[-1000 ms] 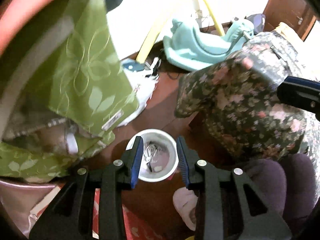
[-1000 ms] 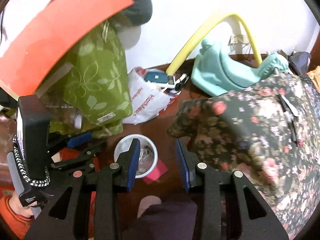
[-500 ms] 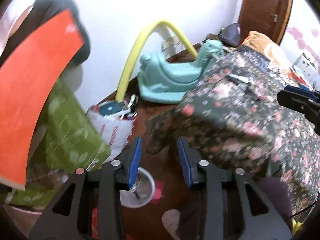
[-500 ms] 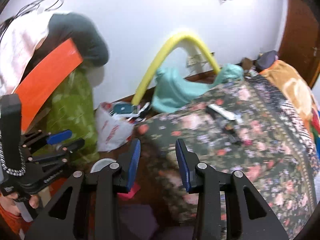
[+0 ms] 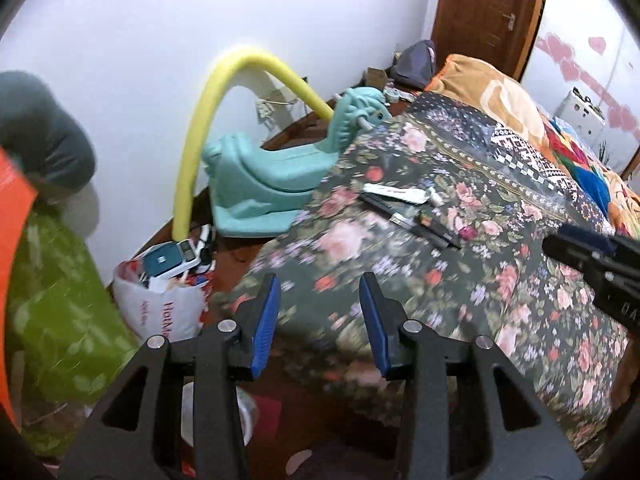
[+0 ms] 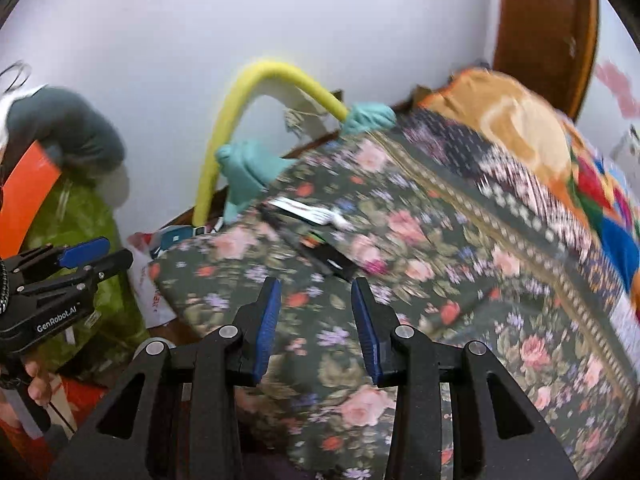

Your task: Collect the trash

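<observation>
On the floral bed cover lie a white tube and thin black pen-like pieces; the right wrist view shows the same white tube and black pieces, blurred. My left gripper hangs open and empty over the bed's near corner. My right gripper is open and empty above the cover, short of the pieces. Each gripper shows in the other's view: the right gripper at the right edge, the left gripper at the left. A white bin stands on the floor, partly hidden behind my left fingers.
A teal rocking toy and a bent yellow foam tube stand by the white wall. A full white plastic bag and green fabric sit on the floor at left. A brown door is behind the bed.
Both views have swung up and away from the white bin on the floor to the bed top. The bin has slid to the lower edge. The left jaws stand slightly wider.
</observation>
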The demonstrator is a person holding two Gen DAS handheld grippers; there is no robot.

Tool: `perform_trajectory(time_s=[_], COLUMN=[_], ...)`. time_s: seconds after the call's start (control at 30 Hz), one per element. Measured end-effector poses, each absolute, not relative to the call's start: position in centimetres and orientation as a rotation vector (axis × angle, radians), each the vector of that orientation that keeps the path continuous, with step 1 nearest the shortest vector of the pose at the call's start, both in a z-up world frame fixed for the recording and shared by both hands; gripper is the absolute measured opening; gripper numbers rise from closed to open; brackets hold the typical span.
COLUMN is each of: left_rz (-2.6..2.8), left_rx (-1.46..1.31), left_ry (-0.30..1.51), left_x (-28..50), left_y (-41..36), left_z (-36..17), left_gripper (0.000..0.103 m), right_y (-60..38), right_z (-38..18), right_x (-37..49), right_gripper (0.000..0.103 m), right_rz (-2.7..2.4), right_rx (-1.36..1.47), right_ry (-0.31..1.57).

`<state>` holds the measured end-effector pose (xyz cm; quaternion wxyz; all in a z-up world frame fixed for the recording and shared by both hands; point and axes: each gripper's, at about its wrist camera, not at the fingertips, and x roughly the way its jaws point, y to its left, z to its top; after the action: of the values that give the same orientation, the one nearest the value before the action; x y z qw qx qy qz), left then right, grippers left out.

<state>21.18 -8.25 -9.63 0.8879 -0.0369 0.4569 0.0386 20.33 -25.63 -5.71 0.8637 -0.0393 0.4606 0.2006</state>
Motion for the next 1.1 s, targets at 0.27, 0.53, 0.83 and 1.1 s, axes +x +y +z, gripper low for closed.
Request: perform_trajectory(time_s=[0.27,0.53,0.83,1.1], left_rz=[0.063,0.115,0.110,0.102], left_rx=[-0.127,-0.262,-0.336,-0.269], left_ry=[1.012,1.076,1.064,1.044], left_x=[28.7,34.6,36.8,36.2], left_y=[-11.2,-10.9,-11.6,-11.8], left_z=[-13.3,-17.3,-19.5,-19.4], left_gripper=[0.040,0.040,0.039,0.013], right_y=[-30.4,-31.8,-29.0,-26.2], right_z=[-10.1,-14.5,-18.0,-18.5], right_x=[24.4,28.6,31.3,30.2], right_gripper=[0.034,0.034,0.034,0.025], right_rz=[0.349,0.313,0.335,0.355], right_rx=[0.023,0.133,0.156,-0.044], right_ry=[1.063,1.147,1.176,1.094])
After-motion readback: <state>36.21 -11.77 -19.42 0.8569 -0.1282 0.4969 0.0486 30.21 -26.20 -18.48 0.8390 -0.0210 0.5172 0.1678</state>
